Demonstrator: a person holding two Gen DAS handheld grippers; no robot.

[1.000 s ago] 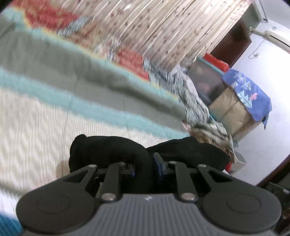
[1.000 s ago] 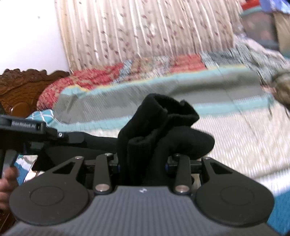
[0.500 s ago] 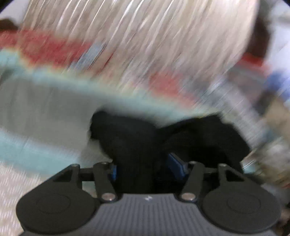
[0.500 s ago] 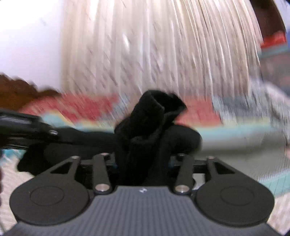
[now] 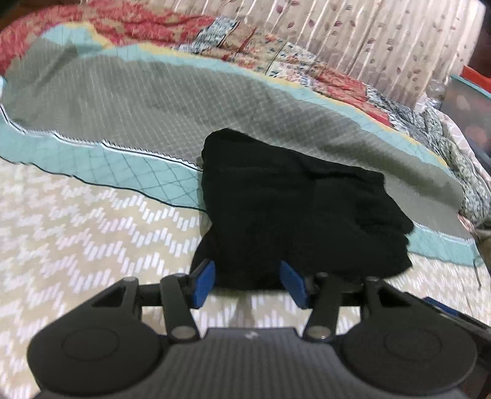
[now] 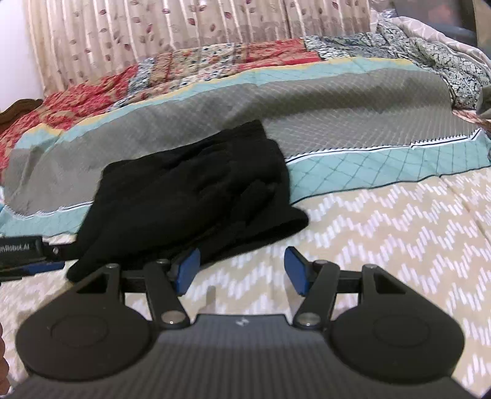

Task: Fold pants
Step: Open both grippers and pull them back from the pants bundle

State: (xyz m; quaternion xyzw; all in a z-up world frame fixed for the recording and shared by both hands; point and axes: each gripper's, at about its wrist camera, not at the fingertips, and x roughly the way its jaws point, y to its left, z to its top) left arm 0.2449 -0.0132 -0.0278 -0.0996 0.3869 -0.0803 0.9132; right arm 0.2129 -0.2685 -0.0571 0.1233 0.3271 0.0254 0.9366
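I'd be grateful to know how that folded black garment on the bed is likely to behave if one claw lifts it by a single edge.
The black pants would probably droop and unfold: they lie in soft, rumpled layers with nothing stiff showing. They look like a thick knit, so likely light for their bulk and not slippery. Pushed across the bedspread, they would more likely bunch than slide.

We see the pants as matt black knitted cloth, soft and slightly fuzzy. The bedsheet is smooth printed cotton-like cloth; the quilt is stitched, diamond-quilted fabric. The curtain looks faintly glossy, pleated. Each gripper body shows ribbed matt black plastic, with blue rubbery-looking pads and bright metal pivot pins.
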